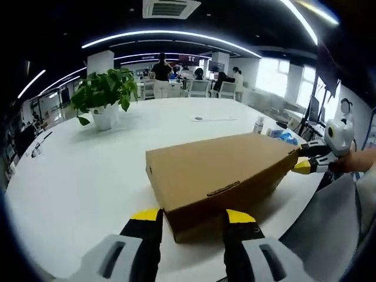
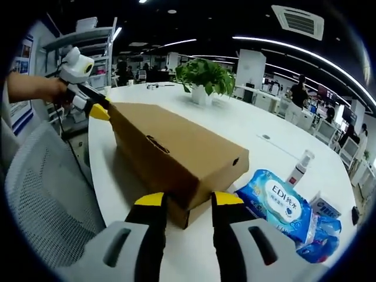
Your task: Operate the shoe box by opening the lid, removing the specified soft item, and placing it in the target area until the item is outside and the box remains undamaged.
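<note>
The shoe box [image 1: 226, 173] [image 2: 176, 150], a brown cardboard carton, lies flat on the white round table [image 1: 76, 176] [image 2: 264, 126], near the table's edge. Its lid is down; nothing has been taken out, so the whole task appears still ahead. The left gripper [image 1: 192, 218] [image 2: 98, 111] stands at one short end of the box, the right gripper [image 2: 183, 201] [image 1: 305, 163] at the opposite end. In each own view the jaws are parted with the box end between their yellow tips; whether they press the cardboard cannot be told. The soft item inside is hidden, and no target area is marked. Beside the box's right-gripper end lie a blue wet-wipe pack [image 2: 279, 202] and a small spray bottle [image 2: 298, 166]; beyond the box stands a potted plant [image 1: 106, 94] [image 2: 204, 77].
</note>
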A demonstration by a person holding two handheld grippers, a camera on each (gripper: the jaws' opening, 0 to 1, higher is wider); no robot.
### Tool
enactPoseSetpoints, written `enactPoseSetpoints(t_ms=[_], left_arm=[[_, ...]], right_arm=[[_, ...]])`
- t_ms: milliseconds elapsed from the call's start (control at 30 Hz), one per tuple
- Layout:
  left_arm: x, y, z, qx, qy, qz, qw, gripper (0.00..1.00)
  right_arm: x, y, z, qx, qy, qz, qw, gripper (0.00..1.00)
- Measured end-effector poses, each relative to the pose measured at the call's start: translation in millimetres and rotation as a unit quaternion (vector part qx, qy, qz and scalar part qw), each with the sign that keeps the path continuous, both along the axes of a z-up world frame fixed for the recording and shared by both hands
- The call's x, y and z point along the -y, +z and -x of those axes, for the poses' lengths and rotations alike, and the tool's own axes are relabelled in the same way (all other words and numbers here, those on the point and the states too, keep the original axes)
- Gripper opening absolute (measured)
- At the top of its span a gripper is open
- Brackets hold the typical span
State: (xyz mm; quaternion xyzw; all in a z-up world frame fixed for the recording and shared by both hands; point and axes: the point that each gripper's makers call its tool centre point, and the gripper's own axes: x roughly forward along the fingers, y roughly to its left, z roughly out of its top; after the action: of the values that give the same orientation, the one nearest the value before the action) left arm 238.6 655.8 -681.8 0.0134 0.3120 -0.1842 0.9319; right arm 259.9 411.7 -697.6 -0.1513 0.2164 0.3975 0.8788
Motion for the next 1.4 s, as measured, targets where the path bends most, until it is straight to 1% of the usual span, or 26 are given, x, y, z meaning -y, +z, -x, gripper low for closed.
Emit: enactPoseSetpoints(t_ms=[100, 133, 333, 433, 533, 767, 1000, 1400], left_arm=[[-0.3, -3.8, 0.4, -0.006, 0.0, -0.002, 1.0, 0.41], [-0.5, -5.2, 0.5, -0.008, 0.0, -0.002, 1.0, 0.41], [1.3, -13.5, 1.2, -0.02, -0.002, -0.009, 0.9998, 0.42], [1.9, -17.8, 1.4, -0.025, -0.002, -0.012, 0.9996, 0.42], [1.1, -22.1, 2.0, -0.023, -0.012, -0.034, 0.9991, 0.42], [2.6, -25.2, 1.0, -0.029, -0.002, -0.025, 0.9992, 0.42], [2.0, -30.5, -1.3, -0.032, 0.002, -0.027, 0.9991, 0.42], [1.1, -31.4, -6.0, -0.03, -0.001, -0.027, 0.9992, 0.42]], right_arm=[[-0.7, -3.5, 0.8, -0.004, 0.002, 0.004, 1.0, 0.29], [-1.3, -5.1, 1.5, -0.011, 0.001, 0.0, 0.9999, 0.3], [-2.2, -12.8, 1.7, -0.026, -0.002, -0.002, 0.9997, 0.31], [-2.5, -16.4, 2.4, -0.041, -0.007, -0.008, 0.9991, 0.3], [-2.5, -18.5, 3.1, -0.048, -0.009, -0.012, 0.9987, 0.3], [-3.7, -23.0, 4.1, -0.061, -0.014, -0.017, 0.9979, 0.31], [-3.1, -26.2, 1.2, -0.087, -0.029, -0.036, 0.9952, 0.3], [-4.7, -27.6, -1.1, -0.089, -0.031, -0.033, 0.995, 0.3]])
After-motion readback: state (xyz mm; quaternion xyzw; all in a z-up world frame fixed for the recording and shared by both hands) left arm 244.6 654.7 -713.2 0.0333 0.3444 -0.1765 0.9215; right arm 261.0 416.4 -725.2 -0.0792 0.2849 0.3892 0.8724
